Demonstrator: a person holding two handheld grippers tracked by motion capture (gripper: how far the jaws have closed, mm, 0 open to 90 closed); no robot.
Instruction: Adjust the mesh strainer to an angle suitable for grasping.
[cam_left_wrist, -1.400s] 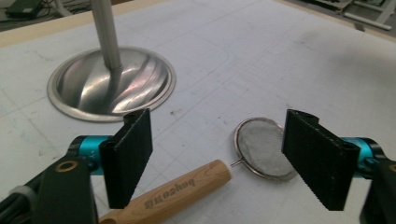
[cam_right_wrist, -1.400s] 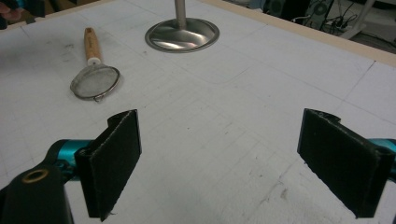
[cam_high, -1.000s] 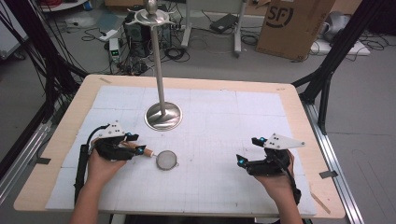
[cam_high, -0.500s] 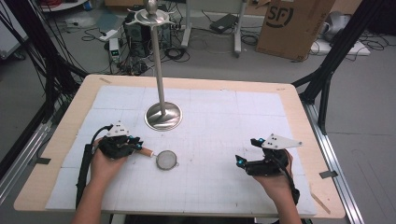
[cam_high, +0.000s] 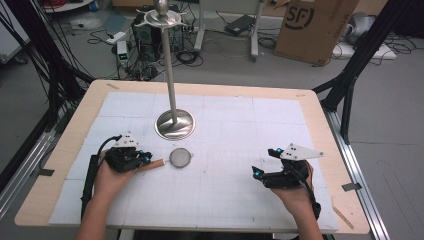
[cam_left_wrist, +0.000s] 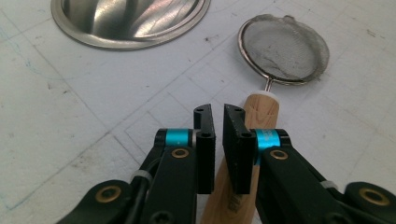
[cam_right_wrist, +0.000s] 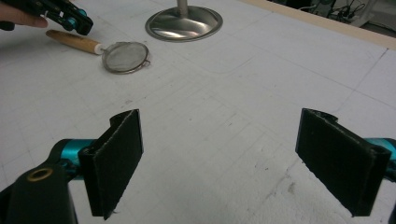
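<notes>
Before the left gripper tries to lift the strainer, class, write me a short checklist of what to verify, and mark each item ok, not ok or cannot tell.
1. Left gripper over the strainer's wooden handle: ok, jaws above it.
2. Handle between the jaws: not ok, they are nearly closed with no handle in the gap.
3. Strainer lying flat on the table: ok.
4. Metal stand base apart from the strainer: ok.
5. Right gripper out of the way: ok, open, far to the right.
6. Strainer holds anything: cannot tell.

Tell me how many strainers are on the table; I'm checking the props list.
1. The strainer lies on the white mat just in front of the metal stand's base, its wooden handle beneath the left gripper. Nothing suggests a hidden second.
</notes>
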